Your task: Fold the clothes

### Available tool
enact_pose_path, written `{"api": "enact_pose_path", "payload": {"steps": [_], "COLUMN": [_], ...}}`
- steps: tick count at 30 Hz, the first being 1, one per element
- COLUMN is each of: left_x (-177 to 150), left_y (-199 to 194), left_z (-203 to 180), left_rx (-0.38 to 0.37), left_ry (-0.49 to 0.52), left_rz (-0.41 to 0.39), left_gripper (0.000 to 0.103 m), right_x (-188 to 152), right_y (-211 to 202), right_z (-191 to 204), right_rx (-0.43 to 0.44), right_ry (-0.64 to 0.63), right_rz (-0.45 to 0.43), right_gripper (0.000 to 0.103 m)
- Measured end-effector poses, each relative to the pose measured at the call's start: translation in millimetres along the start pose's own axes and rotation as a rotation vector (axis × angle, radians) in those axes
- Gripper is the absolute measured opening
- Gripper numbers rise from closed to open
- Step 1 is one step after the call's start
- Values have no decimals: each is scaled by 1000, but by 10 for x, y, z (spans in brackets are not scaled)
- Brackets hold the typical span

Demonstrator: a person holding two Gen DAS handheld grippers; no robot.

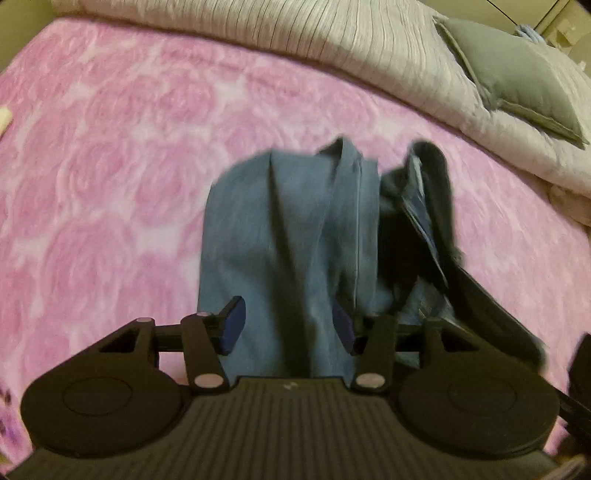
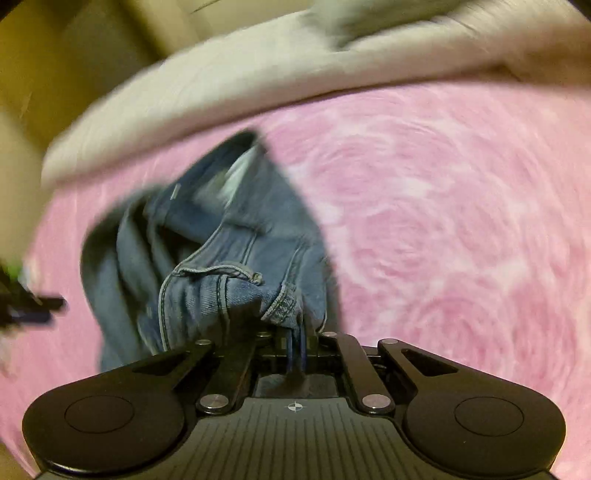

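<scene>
A pair of blue jeans (image 1: 288, 236) hangs bunched above a pink rose-patterned bed cover (image 1: 110, 166). My left gripper (image 1: 288, 325) is open, its blue pads (image 1: 232, 325) standing either side of a hanging denim fold. My right gripper (image 2: 295, 339) is shut on the jeans (image 2: 229, 266) at the waistband, the stitched seam and belt loop bunched just beyond its fingers. The right gripper's dark body also shows at the right of the left wrist view (image 1: 491, 310). Both views are blurred by motion.
A beige ribbed quilt (image 1: 295, 33) lies along the far side of the bed, with a grey pillow (image 1: 517, 77) on it at the right. The quilt also shows in the right wrist view (image 2: 221, 85). Yellowish walls stand behind.
</scene>
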State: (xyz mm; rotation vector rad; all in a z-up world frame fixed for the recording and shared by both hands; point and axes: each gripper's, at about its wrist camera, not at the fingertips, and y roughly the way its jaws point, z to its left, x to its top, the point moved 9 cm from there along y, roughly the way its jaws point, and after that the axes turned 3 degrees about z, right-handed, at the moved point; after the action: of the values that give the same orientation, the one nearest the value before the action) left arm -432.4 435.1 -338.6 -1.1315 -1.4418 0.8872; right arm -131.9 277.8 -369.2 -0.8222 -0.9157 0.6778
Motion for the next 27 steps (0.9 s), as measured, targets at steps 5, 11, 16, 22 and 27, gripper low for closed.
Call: {"api": "enact_pose_path", "payload": {"steps": [5, 11, 16, 22, 27], "left_x": [442, 946, 1612, 1887, 1044], "left_y": [410, 124, -1068, -2919, -3222], "left_z": [-132, 169, 759, 1488, 1556], "left_rx": [52, -9, -15, -35, -175], "left_ry": [62, -33, -146, -282, -308], "left_rz": [-19, -148, -404, -763, -735], "left_gripper": [37, 5, 4, 5, 8], "right_x": [294, 685, 1407, 2097, 1776], "right_y": [-190, -430, -904, -1920, -2778], "right_z": [-515, -673, -438, -120, -269], "right_rx": [66, 218, 405, 548, 576], "right_ry": [349, 598, 645, 553, 534], "right_rz": [-63, -129, -282, -555, -751], "right_gripper": [2, 1, 1, 1, 1]}}
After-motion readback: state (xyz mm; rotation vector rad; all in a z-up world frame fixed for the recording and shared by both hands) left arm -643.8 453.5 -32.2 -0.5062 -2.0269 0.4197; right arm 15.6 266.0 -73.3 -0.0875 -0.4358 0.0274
